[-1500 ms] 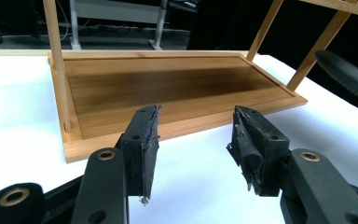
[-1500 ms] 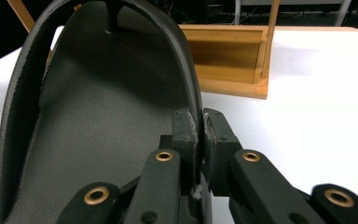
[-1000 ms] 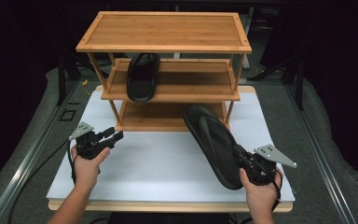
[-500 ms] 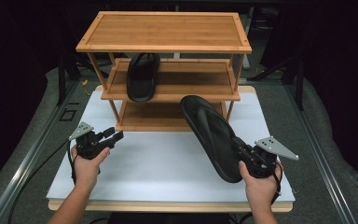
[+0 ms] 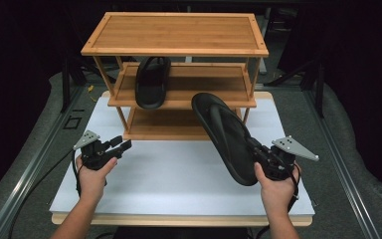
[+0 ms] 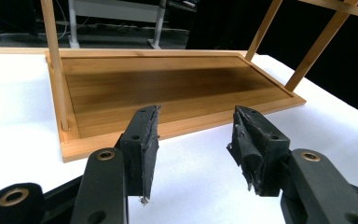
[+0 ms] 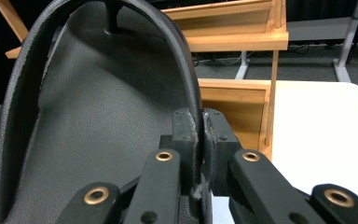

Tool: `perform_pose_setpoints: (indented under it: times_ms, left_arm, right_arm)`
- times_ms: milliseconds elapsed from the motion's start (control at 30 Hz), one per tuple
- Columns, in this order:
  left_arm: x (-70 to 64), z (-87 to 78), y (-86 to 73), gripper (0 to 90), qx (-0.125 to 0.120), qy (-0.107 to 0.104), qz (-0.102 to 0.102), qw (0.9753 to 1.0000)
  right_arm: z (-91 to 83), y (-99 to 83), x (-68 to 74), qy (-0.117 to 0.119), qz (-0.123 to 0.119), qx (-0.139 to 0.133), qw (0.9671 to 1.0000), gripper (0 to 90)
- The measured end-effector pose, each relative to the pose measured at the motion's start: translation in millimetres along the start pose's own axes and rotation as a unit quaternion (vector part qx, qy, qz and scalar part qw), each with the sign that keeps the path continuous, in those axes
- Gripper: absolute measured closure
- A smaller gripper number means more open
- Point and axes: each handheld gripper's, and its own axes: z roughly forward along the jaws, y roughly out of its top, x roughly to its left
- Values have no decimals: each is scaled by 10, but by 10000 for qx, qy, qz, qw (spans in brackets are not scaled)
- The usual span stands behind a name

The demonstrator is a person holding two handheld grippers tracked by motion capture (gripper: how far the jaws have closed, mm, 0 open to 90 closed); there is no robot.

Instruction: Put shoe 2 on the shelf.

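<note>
I'm facing the big bamboo rack (image 5: 174,35), three shelves high, standing at the far side of the white bench (image 5: 179,174), with dark room and grey floor all around it. One black sandal (image 5: 152,82) is lying on the middle shelf, toward its left end. The second sandal (image 5: 225,137) is up in the air in front of the rack's right half, tilted with its toe aimed at the shelves. My right gripper (image 5: 258,155) is carrying it, fingers (image 7: 186,140) clamped together on the sandal's rim near the heel. So I'm judging this as the carrying step: the pair is half put away and this one is on its way in.

The next move, I reckon, is calling for me to level the sole, line the toe up with the free stretch of the middle shelf beside its mate, and clear the front rail and the right post before sliding it in.

My left gripper (image 5: 113,148) is waiting low over the bench, fingers (image 6: 142,140) apart and holding nothing, pointing at the bare bottom shelf (image 6: 168,91).
</note>
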Motion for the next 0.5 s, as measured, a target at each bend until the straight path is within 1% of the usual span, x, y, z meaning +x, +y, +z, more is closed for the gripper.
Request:
perform_pose_setpoints:
  times_ms: [200, 233, 267, 300, 333, 367, 500]
  left_arm:
    - [4, 7, -5, 507, 3, -7, 0, 10000]
    - [7, 4, -5, 507, 8, -2, -8, 10000]
    - [10, 4, -5, 508, 4, 2, -13, 10000]
    - [14, 5, -6, 507, 13, -3, -21, 10000]
    - [16, 6, -7, 508, 19, -3, -22, 10000]
    - [19, 8, -10, 508, 21, -1, -23, 10000]
    - [24, 9, -13, 508, 31, -5, -15, 10000]
  right_arm:
    - [104, 74, -40, -76, 43, -16, 10000, 843]
    - [133, 81, -47, -82, 57, -100, 9999, 843]
    - [141, 94, -52, -104, 51, -41, 9999, 843]
    - [159, 99, -57, -118, 52, -100, 9999, 843]
    - [177, 116, -64, -152, 62, -76, 9998, 843]
    - [197, 123, -66, -160, 85, -130, 9998, 842]
    - [275, 197, -72, -222, 48, -133, 9997, 842]
